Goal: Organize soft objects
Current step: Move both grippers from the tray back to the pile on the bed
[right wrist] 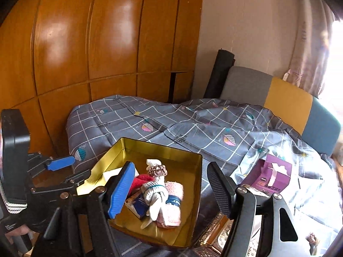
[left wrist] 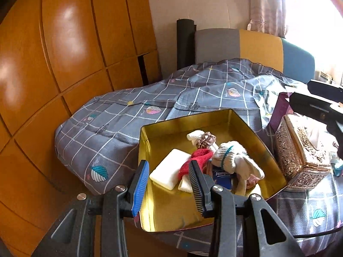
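Observation:
A gold tin box (left wrist: 253,130) (right wrist: 190,184) sits on the bed and holds soft things: a white sponge block (left wrist: 169,171), a red knit piece (left wrist: 195,160) (right wrist: 139,181), rolled white socks (left wrist: 233,158) (right wrist: 155,192), a scrunchie (left wrist: 206,139) (right wrist: 157,169), a pink towel (right wrist: 174,201) and a blue tissue pack (left wrist: 221,176) (right wrist: 139,203). My left gripper (left wrist: 169,189) is open and empty over the box's near left corner; it also shows in the right wrist view (right wrist: 70,169). My right gripper (right wrist: 171,190) is open and empty above the box's near right side.
A grey checked quilt (left wrist: 133,115) (right wrist: 193,128) covers the bed. An ornate metal tissue box (left wrist: 300,154) stands right of the tin. A purple tissue box (right wrist: 272,175) lies further right. A wooden wardrobe (left wrist: 53,53) stands to the left, a headboard (left wrist: 257,47) behind.

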